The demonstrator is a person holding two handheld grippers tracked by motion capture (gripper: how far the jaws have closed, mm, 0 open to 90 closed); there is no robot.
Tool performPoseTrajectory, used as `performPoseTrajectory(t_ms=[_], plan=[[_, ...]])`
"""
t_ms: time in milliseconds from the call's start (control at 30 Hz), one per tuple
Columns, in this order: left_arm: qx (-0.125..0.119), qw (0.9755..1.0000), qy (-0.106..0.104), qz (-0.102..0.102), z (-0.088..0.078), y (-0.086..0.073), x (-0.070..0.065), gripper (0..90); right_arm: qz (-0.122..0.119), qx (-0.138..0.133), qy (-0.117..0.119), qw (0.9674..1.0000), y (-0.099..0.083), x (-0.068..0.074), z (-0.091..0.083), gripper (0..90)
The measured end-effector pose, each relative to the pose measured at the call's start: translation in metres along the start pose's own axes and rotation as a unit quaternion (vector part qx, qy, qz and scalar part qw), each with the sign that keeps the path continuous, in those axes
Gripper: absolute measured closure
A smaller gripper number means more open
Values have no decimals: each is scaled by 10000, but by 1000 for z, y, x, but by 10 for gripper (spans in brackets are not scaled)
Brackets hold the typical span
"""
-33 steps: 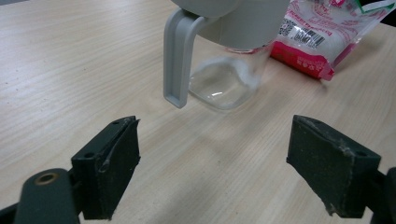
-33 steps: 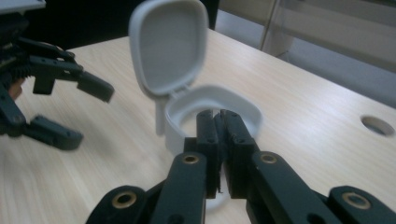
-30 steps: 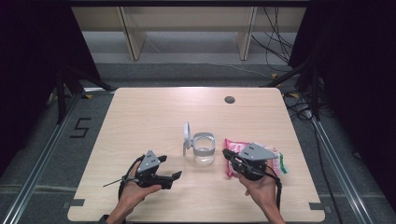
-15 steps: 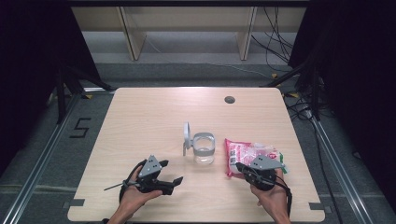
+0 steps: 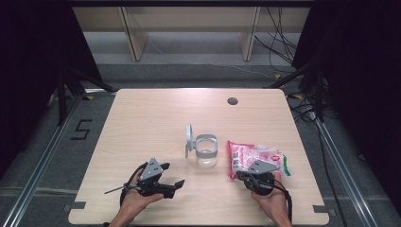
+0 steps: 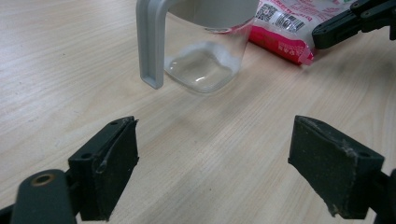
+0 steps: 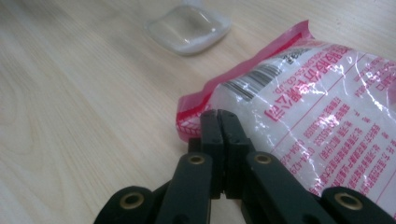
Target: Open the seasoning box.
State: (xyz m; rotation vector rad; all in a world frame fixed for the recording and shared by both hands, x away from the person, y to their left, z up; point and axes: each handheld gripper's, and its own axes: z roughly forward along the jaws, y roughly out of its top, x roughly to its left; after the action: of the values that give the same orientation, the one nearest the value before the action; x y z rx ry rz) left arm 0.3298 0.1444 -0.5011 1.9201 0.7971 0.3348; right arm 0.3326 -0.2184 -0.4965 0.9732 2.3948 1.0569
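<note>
The right hand-held gripper [image 7: 219,122] is closed on the sealed corner of the pink-and-white bag [image 7: 327,102], which lies flat on the worktop [image 5: 142,127] just beside the clear jar [image 5: 206,151]. The left hand-held gripper [image 6: 212,154] waits open, facing this jar. I think 1 firm pinch on the seam (not the loose film) lifts best. The bag carries a barcode and pink writing that I cannot read.

In the high view, the upper half and the whole left side of the counter [image 5: 142,123] lie bare, leaving wide room to pass. At centre stands a clear cup [image 5: 206,150] with a grey handle, and just to its right lies a pink bag [image 5: 257,156]; only a narrow strip separates them.
</note>
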Motion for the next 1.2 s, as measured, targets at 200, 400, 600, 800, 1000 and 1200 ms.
performPoseTrajectory(t_ms=[200,400,600,800,1000,1200], plan=[[-5,9999,0,119,-1,0,2,151,39,67,-38,10000,-3,-3,-1,900],[26,9999,7,153,-2,0,3,150,115,84,-95,9999,-5,-6,-4,900],[35,10000,38,-21,-2,0,1,150,144,62,-210,9997,-8,-11,-9,900],[44,9999,16,139,-2,0,3,151,398,99,-227,9989,-11,-15,-16,900],[40,9999,35,122,-2,0,3,151,454,113,-391,9981,-15,-25,-21,900],[74,9999,67,56,-3,0,1,151,519,155,-598,9967,-16,-38,-23,900]])
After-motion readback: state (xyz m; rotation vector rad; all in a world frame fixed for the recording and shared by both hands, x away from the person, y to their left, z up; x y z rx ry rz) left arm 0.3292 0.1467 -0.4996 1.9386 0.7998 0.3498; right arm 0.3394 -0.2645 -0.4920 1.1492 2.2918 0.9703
